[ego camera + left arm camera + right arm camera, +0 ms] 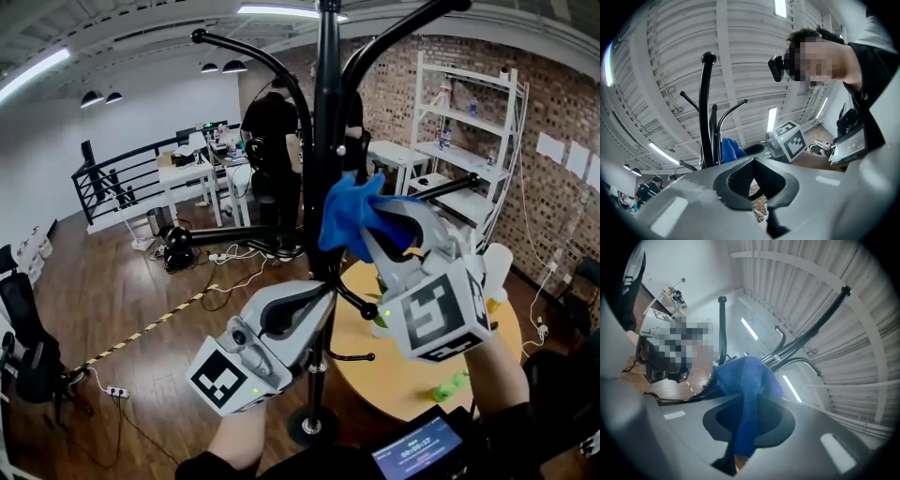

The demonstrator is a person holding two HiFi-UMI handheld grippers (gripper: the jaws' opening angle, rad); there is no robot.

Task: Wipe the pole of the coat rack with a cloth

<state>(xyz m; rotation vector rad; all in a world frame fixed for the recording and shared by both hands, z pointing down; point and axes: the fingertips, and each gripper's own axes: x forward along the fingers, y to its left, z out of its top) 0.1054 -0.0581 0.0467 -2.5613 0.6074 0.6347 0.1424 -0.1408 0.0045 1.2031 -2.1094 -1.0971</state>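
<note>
The black coat rack pole (pixel 326 141) rises through the middle of the head view, with curved hook arms branching near the top. My right gripper (pixel 377 223) is shut on a blue cloth (pixel 349 214), which is bunched against the right side of the pole at mid height. In the right gripper view the cloth (pixel 749 380) hangs out from between the jaws, with the rack's arms (pixel 806 333) behind it. My left gripper (pixel 315 296) is lower, its tips right at the pole, jaws shut with nothing between them. From the left gripper (pixel 754 163) the pole (pixel 714 136) and cloth (pixel 730 148) show just beyond.
A round wooden table (pixel 422 370) with a green object (pixel 450 384) stands right of the rack's base (pixel 312 427). White shelves (pixel 469 122) line the brick wall. A person (pixel 272 141) stands at desks behind. Cables and a power strip (pixel 114 391) lie on the floor.
</note>
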